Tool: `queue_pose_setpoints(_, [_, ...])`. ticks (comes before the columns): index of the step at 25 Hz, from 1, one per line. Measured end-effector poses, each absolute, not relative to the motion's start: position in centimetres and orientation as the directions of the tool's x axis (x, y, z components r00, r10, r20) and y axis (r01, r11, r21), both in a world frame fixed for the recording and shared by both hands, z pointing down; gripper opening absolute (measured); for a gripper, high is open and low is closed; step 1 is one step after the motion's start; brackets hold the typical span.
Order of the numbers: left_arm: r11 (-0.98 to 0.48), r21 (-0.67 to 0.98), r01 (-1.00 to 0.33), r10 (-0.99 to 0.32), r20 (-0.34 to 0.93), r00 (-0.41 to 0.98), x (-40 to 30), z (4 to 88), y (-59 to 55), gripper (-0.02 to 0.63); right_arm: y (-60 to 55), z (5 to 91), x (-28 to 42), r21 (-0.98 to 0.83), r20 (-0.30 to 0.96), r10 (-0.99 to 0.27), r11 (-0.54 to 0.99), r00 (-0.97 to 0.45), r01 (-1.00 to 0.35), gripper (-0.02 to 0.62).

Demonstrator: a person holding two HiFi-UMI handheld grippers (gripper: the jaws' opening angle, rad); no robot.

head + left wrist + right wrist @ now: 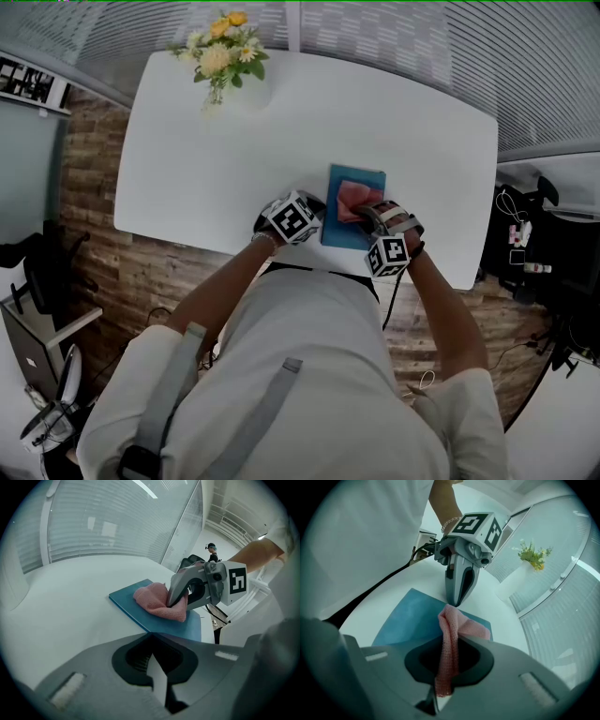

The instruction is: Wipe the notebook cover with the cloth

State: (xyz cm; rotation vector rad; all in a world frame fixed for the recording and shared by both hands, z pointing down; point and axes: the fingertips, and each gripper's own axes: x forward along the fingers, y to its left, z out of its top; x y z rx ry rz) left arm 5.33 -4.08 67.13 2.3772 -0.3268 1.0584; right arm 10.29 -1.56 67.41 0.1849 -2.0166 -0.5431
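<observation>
The right gripper [171,603] has its jaws pressed together on a pink cloth [154,602]; a strip of the fabric runs back between its fingers, and its tips point down into the bunched cloth. The cloth lies crumpled on the cover of a blue notebook [131,599], toward the right side of the cover. The left gripper [454,603] has its jaws pressed together with nothing between them; its tips come down at the notebook's left edge, just beside the cloth; the two grippers angle toward each other from either side. Each gripper carries a cube with black and white square markers; each is held by one of the person's hands, arms reaching forward from a pale shirt with grey straps. The notebook lies flat near the front edge of a white table [206,159], directly in front of the person. Well apart from it, at the far left corner of the table, a vase [217,94] holds yellow and white flowers [223,47]. A wooden floor [103,272] shows below the table edge.
</observation>
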Motion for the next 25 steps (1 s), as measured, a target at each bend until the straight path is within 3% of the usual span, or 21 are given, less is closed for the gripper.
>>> queue_pose_setpoints(25, [-0.837,0.361,-0.410,-0.006,0.744,0.668,5.4,67.1,-3.9,-0.002,2.6,67.2,10.1,0.406,0.795,-0.312,0.911,-0.520,0.075,0.009])
